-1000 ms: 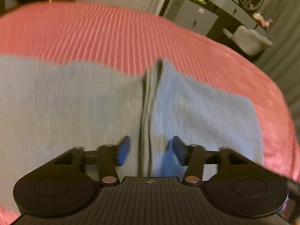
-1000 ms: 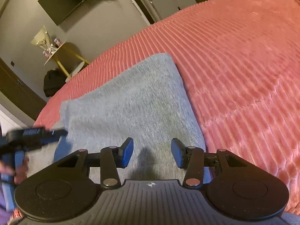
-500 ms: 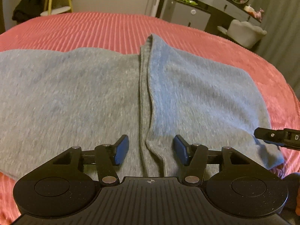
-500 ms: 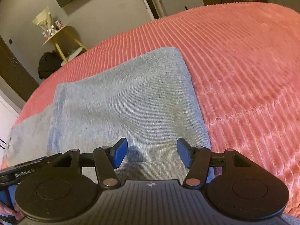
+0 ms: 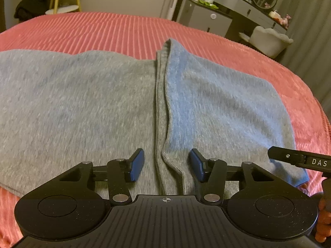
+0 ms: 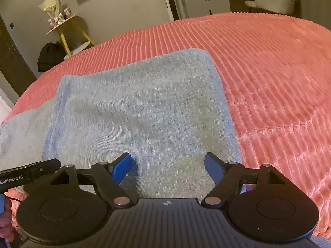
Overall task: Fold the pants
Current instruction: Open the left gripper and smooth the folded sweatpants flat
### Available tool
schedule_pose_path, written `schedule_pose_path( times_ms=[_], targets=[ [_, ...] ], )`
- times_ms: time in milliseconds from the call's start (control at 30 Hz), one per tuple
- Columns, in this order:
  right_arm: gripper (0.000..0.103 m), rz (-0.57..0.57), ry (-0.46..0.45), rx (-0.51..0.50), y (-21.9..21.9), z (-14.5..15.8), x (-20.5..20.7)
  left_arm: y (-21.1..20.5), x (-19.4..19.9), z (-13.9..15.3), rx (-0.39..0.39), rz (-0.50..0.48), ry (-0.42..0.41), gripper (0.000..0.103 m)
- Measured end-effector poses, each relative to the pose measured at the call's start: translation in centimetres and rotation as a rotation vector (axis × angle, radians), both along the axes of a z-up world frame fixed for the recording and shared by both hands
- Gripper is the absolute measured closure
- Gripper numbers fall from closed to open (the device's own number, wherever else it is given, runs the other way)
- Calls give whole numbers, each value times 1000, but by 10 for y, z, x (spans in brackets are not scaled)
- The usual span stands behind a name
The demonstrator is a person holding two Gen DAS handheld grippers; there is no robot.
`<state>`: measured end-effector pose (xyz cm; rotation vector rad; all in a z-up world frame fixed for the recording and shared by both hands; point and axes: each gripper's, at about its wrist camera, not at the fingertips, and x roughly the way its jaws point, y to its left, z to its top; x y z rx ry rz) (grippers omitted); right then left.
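Observation:
Grey-blue knit pants [image 5: 82, 103] lie flat on the red bedspread [image 5: 115, 31]. One part is folded over, and its hemmed edge [image 5: 165, 95] runs away from me down the middle of the left wrist view. My left gripper [image 5: 166, 166] is open and empty, low over that edge at the near side. My right gripper [image 6: 167, 168] is open wide and empty, above the near end of the folded part [image 6: 144, 107]. Each gripper's body shows at the edge of the other's view.
The ribbed red bedspread [image 6: 269, 72] extends right and beyond the pants. Past the bed stand a grey dresser with a round mirror [image 5: 238, 14], a pale chair [image 5: 271, 41] and a yellow-legged side table [image 6: 68, 33].
Both grippers have pulled back and up from the pants. The right gripper's jaws have opened wider. The pants lie still.

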<state>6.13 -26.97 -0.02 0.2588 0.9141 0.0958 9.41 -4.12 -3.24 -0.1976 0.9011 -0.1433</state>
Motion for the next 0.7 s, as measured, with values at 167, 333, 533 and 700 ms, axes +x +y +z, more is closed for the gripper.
schedule_pose_path(
  times_ms=[167,333,533,700],
  targets=[
    [17,16,-4,-29,6,0,-1,1,0,1,-9,3,1,51],
    [12,32,-5,-55,13,-1,-1,1,0,1,-10,5,2,52],
    [7,51,-6,-85,20,-2,0,1,-1,2,-5,5,1,52],
    [6,57,-6,-90,20,-2,1,1,-1,2,-5,4,1,52]
  ],
)
